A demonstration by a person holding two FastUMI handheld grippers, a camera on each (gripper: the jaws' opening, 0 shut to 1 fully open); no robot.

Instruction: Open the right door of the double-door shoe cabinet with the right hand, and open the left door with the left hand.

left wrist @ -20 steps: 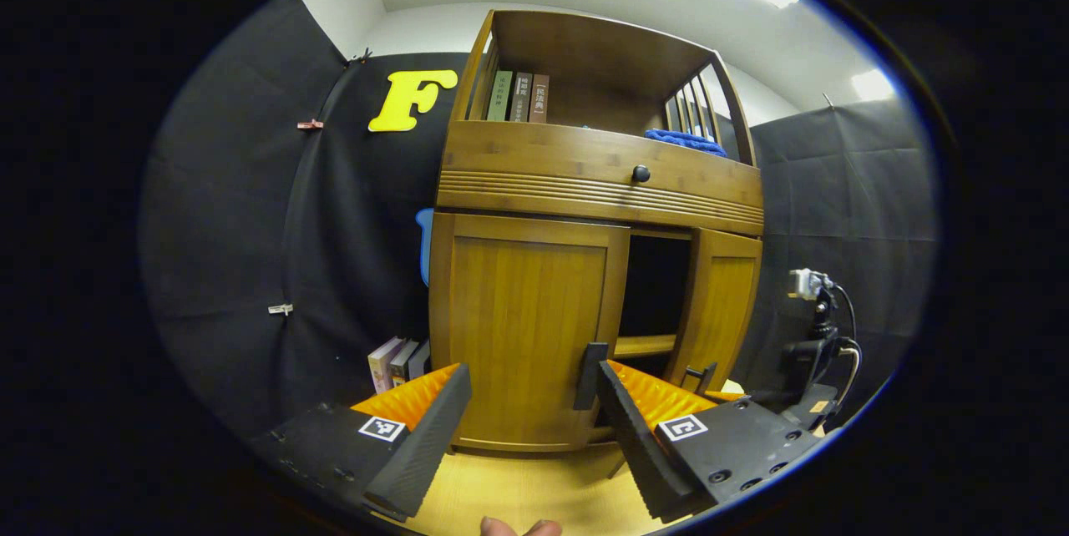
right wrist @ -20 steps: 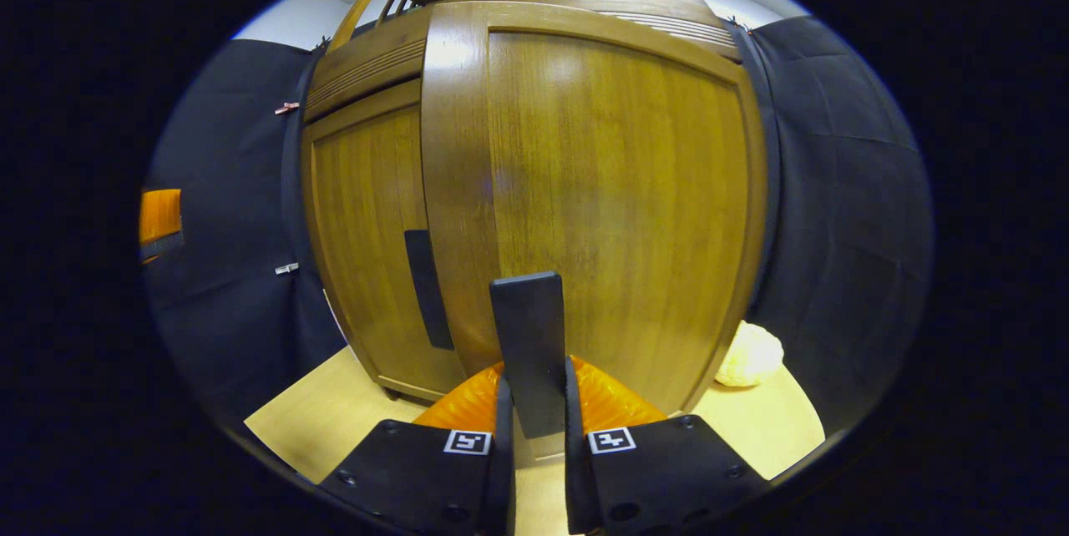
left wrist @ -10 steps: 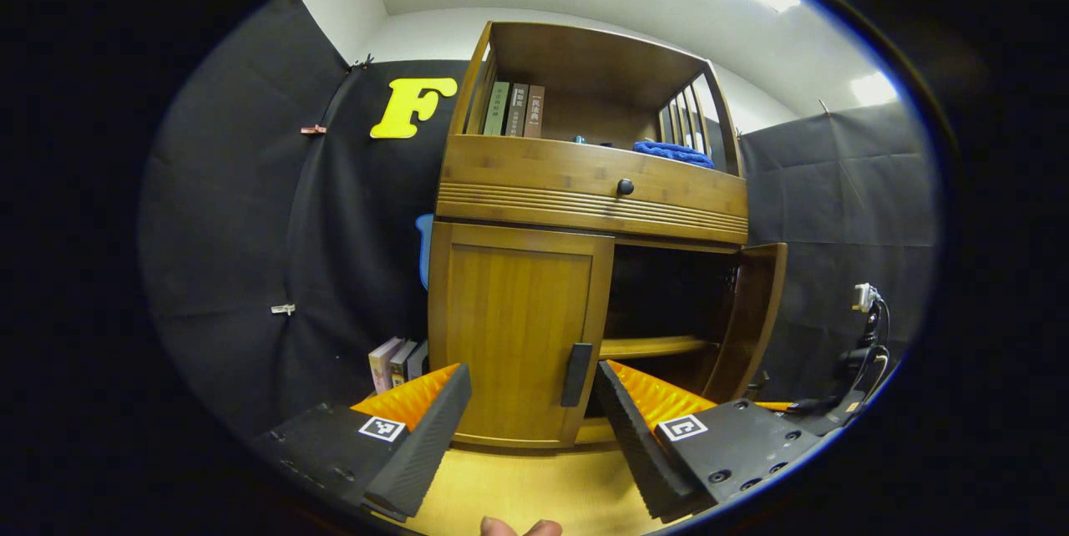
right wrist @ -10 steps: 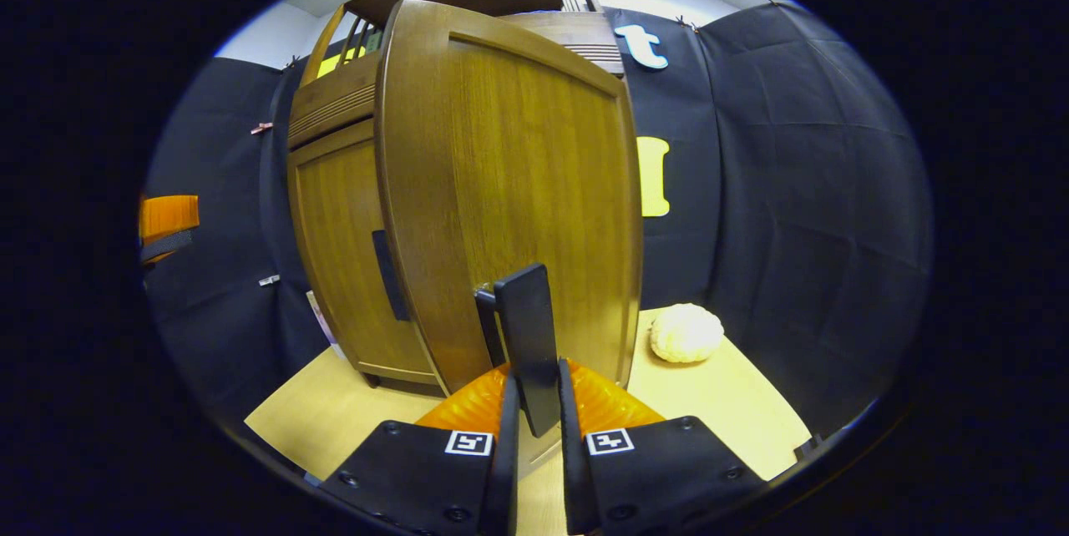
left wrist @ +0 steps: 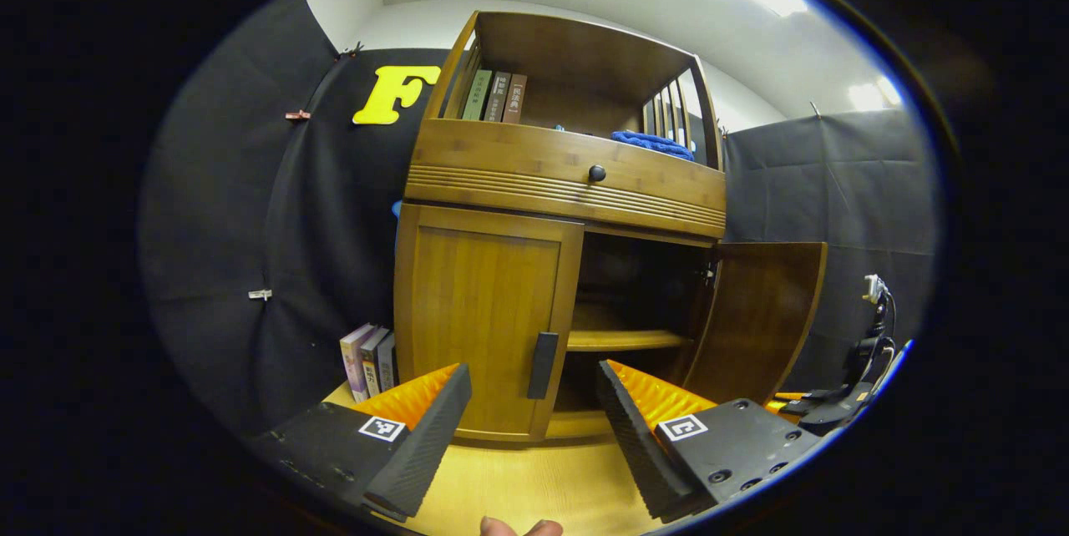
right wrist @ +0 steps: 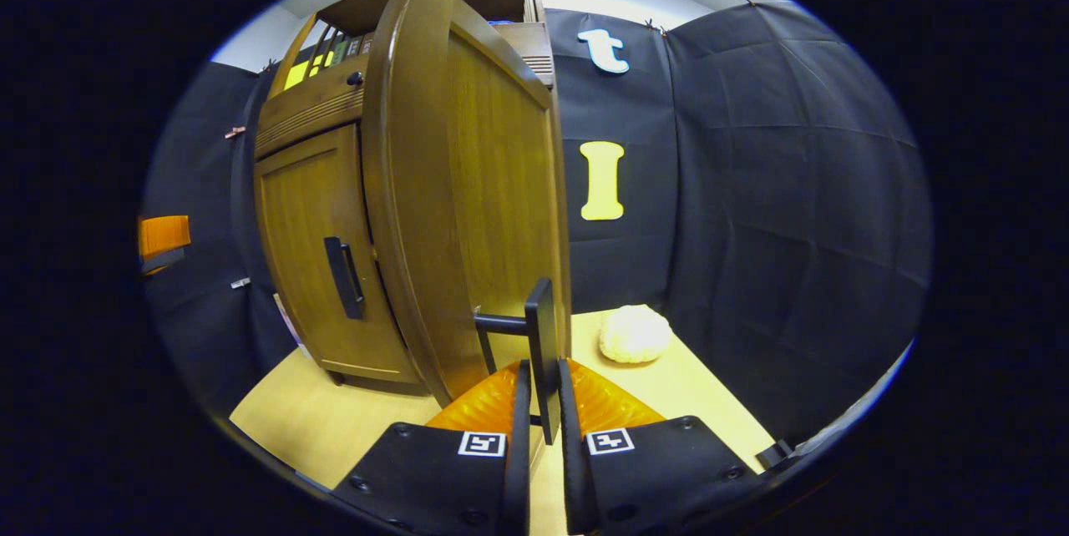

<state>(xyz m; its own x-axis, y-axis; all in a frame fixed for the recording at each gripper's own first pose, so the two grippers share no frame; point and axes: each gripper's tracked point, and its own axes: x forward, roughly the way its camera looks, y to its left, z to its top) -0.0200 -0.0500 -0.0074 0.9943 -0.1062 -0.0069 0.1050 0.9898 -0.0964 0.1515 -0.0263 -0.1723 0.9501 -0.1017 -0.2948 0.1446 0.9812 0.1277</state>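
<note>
Right hand-held gripper (right wrist: pixel 541 427): fingers clamped on the right door handle (right wrist: pixel 543 344), one on each side. Right door (right wrist: pixel 468 185) swung wide, just ahead of the gripper; in the left gripper view it (left wrist: pixel 760 319) stands off to the right, shelf (left wrist: pixel 622 340) exposed. Left hand-held gripper (left wrist: pixel 534 427): fingers apart, holding nothing. Left door (left wrist: pixel 484 310) shut; its handle (left wrist: pixel 543 365) ahead, between the fingers but not touched. White lump (right wrist: pixel 635 333) on the floor, ahead right of the right gripper.
</note>
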